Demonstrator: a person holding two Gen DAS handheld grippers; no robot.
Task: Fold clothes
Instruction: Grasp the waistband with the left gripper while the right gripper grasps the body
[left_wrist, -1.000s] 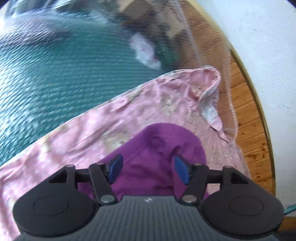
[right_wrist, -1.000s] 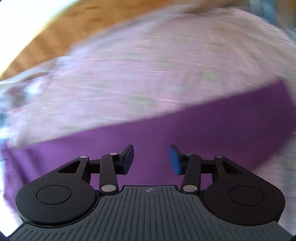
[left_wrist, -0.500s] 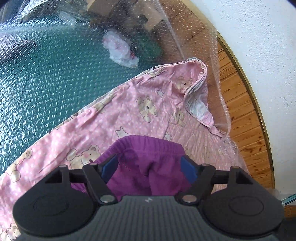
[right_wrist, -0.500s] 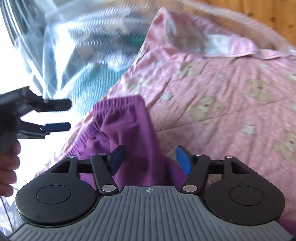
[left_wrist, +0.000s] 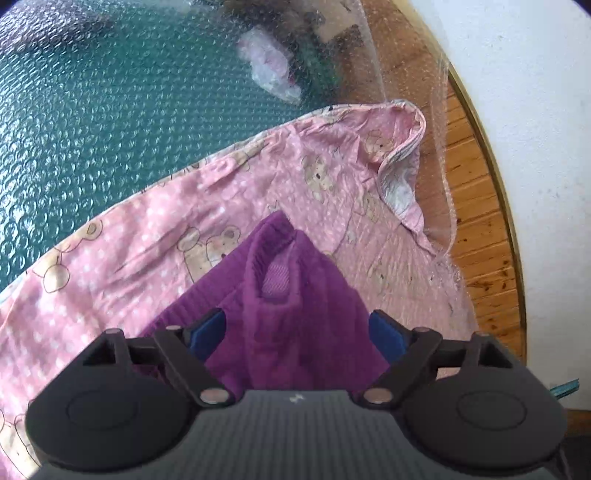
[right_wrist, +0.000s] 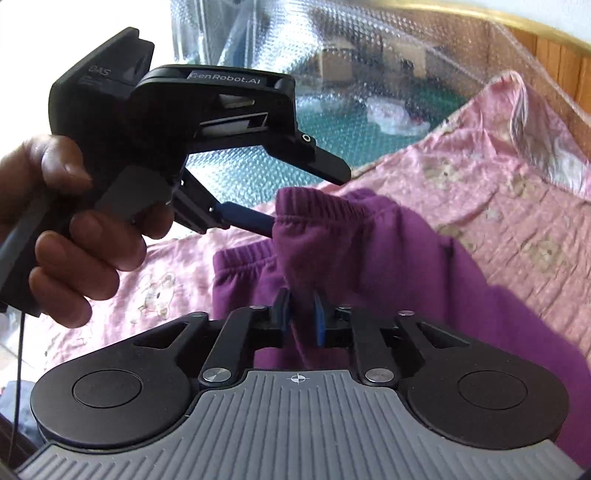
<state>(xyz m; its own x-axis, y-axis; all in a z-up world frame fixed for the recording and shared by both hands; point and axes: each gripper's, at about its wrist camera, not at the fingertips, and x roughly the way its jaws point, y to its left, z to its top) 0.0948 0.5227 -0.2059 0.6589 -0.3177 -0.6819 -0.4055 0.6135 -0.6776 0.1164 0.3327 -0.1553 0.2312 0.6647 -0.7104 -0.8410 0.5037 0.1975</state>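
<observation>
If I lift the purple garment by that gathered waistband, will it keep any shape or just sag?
The purple garment will probably sag: it already drapes in soft folds from the right gripper, whose jaws have just been closing on it. Its fleecy look suggests little slipping. The left gripper, just opening, straddles it without pressing.

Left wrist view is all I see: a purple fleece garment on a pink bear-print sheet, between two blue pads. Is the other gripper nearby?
Observer: Yes. The right gripper has just been closing; its pads pinch a fold of the purple fleece garment.
Operator: Who holds my left one?
Observer: A hand grips its handle. The left gripper has just been opening, its jaws apart around the elastic waistband.
</observation>
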